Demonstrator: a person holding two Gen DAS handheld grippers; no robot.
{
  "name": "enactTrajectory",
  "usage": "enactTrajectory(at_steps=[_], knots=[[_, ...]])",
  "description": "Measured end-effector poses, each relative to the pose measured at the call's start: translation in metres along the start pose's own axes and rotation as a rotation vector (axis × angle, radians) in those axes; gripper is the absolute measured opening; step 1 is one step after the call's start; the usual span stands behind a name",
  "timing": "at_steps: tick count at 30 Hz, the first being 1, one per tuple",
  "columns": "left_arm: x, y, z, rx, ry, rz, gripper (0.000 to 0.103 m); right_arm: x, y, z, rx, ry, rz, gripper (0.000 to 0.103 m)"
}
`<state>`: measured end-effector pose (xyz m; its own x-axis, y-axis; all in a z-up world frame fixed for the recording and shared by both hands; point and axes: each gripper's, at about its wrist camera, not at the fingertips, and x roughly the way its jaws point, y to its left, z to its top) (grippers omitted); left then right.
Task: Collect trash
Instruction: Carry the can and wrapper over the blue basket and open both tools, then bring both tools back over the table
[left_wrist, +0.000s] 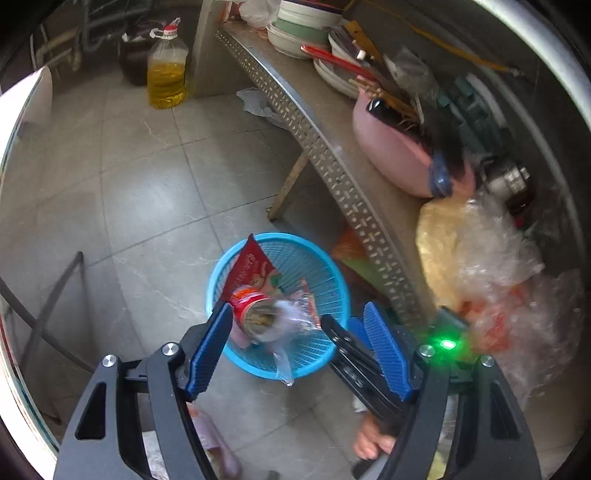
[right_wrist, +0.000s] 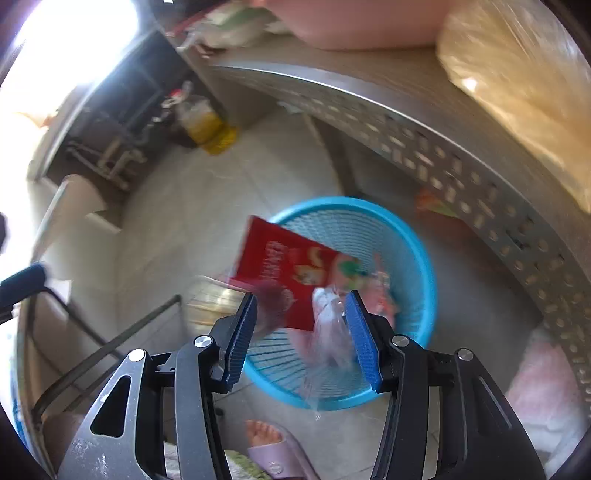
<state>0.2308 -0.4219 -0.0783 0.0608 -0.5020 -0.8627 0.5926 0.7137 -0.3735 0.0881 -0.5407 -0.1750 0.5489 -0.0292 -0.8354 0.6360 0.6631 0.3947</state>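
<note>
A blue basket (left_wrist: 332, 295) is seen on the tiled floor (left_wrist: 147, 177), just beside the perforated metal edge of a shelf (left_wrist: 332, 162). Both grippers are pointed down at it.

In the left wrist view, the left gripper (left_wrist: 301, 345) is held above the near rim of the basket. Its jaws are wide apart, and no pad is pressed on anything. Between the jaws, w/o contact that can be confirmed, a red can (left_wrist: 255, 310) and a clear plastic bag (left_wrist: 291, 325) are seen over the basket; both are blurred. A red packet (left_wrist: 251, 266) is leaned on the far left rim. The right gripper's fingers (left_wrist: 384, 347) are visible at the right of the basket, approx. beside the left one.

In the right wrist view, the right gripper (right_wrist: 301, 336) is about half open. The plastic bag (right_wrist: 328, 332) is seen just beside the right pad, but whether it is touched cannot be told because of blur. It does not look clamped. The packet (right_wrist: 288, 266) is tilted over the left rim of the basket (right_wrist: 417, 258), and a dark red blurred thing (right_wrist: 273, 295) is near the left pad.

On the shelf, a pink basin (left_wrist: 391, 147), bowls (left_wrist: 303, 33) and plastic wraps (left_wrist: 498, 273) are kept. An oil bottle (left_wrist: 166, 70) is stood on the far floor. A foot in a slipper (right_wrist: 269, 446) is seen at the near edge.
</note>
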Motion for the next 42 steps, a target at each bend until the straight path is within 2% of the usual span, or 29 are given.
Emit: enactTrajectory(at_steps=[7, 12, 16, 19, 22, 25, 29, 34, 37, 42], knots=[[-0.055, 0.004, -0.011, 0.035, -0.096, -0.018, 0.072, -0.037, -0.006, -0.026, 0.001, -0.044, -0.020, 0.054], [-0.109, 0.001, -0.033, 0.078, -0.184, -0.032, 0.075, -0.068, 0.005, -0.042, -0.046, -0.097, -0.017, 0.063], [-0.155, 0.005, -0.062, 0.122, -0.263, -0.036, 0.080, -0.091, 0.032, -0.042, -0.130, -0.139, 0.011, 0.067], [-0.190, 0.018, -0.089, 0.133, -0.319, -0.038, 0.081, -0.115, 0.058, -0.041, -0.191, -0.183, 0.065, 0.072], [-0.229, 0.041, -0.122, 0.133, -0.417, -0.022, 0.081, -0.136, 0.084, -0.038, -0.246, -0.202, 0.140, 0.077], [-0.273, 0.071, -0.163, 0.098, -0.548, 0.035, 0.081, -0.149, 0.108, -0.039, -0.305, -0.204, 0.194, 0.079], [-0.320, 0.114, -0.223, 0.007, -0.661, 0.151, 0.083, -0.152, 0.140, -0.045, -0.351, -0.162, 0.289, 0.080], [-0.347, 0.159, -0.279, -0.134, -0.708, 0.256, 0.083, -0.148, 0.184, -0.056, -0.410, -0.053, 0.382, 0.080], [-0.348, 0.181, -0.291, -0.187, -0.702, 0.298, 0.083, -0.145, 0.212, -0.066, -0.449, -0.005, 0.420, 0.080], [-0.341, 0.208, -0.294, -0.257, -0.676, 0.287, 0.083, -0.143, 0.273, -0.080, -0.551, 0.053, 0.497, 0.080]])
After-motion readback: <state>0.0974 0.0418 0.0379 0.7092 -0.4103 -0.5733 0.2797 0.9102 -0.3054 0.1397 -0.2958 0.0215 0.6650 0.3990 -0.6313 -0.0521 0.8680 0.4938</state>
